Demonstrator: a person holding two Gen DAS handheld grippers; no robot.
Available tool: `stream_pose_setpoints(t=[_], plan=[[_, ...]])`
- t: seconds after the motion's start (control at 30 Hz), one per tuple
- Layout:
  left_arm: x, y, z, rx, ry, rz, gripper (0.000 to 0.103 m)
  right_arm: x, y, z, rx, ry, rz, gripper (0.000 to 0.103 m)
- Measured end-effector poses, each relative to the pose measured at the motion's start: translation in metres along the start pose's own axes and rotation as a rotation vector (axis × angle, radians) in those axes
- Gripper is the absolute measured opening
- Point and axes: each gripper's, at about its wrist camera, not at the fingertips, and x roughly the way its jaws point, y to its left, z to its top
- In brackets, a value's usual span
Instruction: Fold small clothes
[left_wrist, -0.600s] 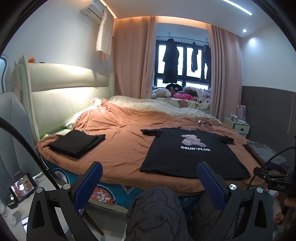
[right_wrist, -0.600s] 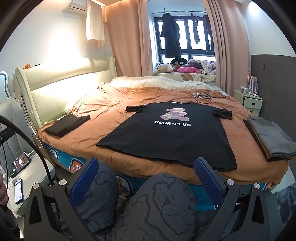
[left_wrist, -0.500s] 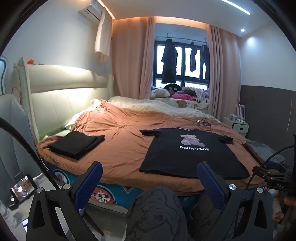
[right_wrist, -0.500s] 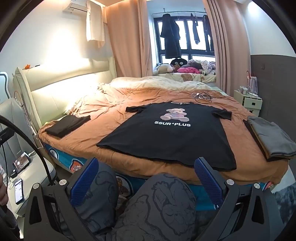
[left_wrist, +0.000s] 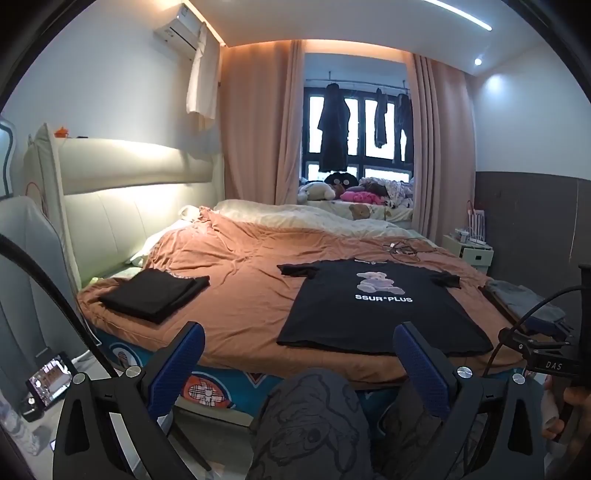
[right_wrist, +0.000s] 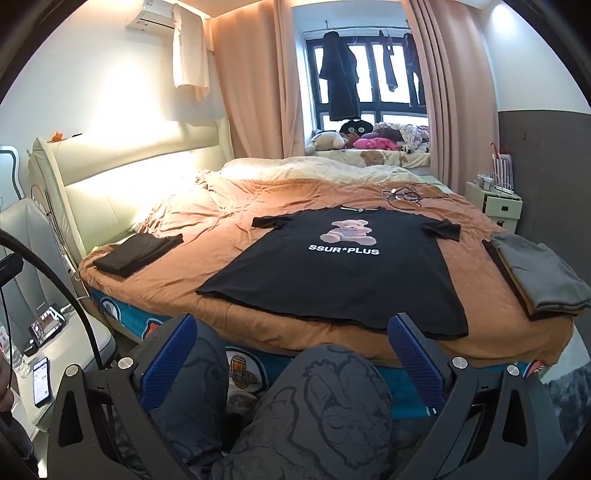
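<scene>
We see a black bear-print cotton T-shirt (right_wrist: 343, 269) spread flat on the orange-brown bedspread (right_wrist: 207, 221), left gripper (left_wrist: 299, 360) and right gripper (right_wrist: 288, 349) short of the bed — jaws wide, empty.

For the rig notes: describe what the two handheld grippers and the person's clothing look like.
Both the left gripper and right gripper have black angular frames, silver bolts, and blue textured finger pads. A black cable arcs past each. The person wears dark grey cartoon-print trousers.
</scene>
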Motion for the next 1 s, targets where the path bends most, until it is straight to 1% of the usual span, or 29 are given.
stream_pose_setpoints(t=[0.27,0.77,1.0], plan=[[-0.0003,-0.0008,-0.0014,-0.002,-0.009,-0.009,0.103,-0.0008,0.0011,-0.0009,0.006,-0.002,-0.009,0.103],[0.0027,-0.0003,-0.0059,-0.018,0.0,-0.028,0.103,0.0004,0.0058,-0.0012,0.005,0.001,-0.01,0.103],[-0.0011,0.0032,-0.0048,-0.023,-0.004,-0.024,0.103,0.0002,0.0045,0.0011,0.005,-0.001,-0.007,0.103]])
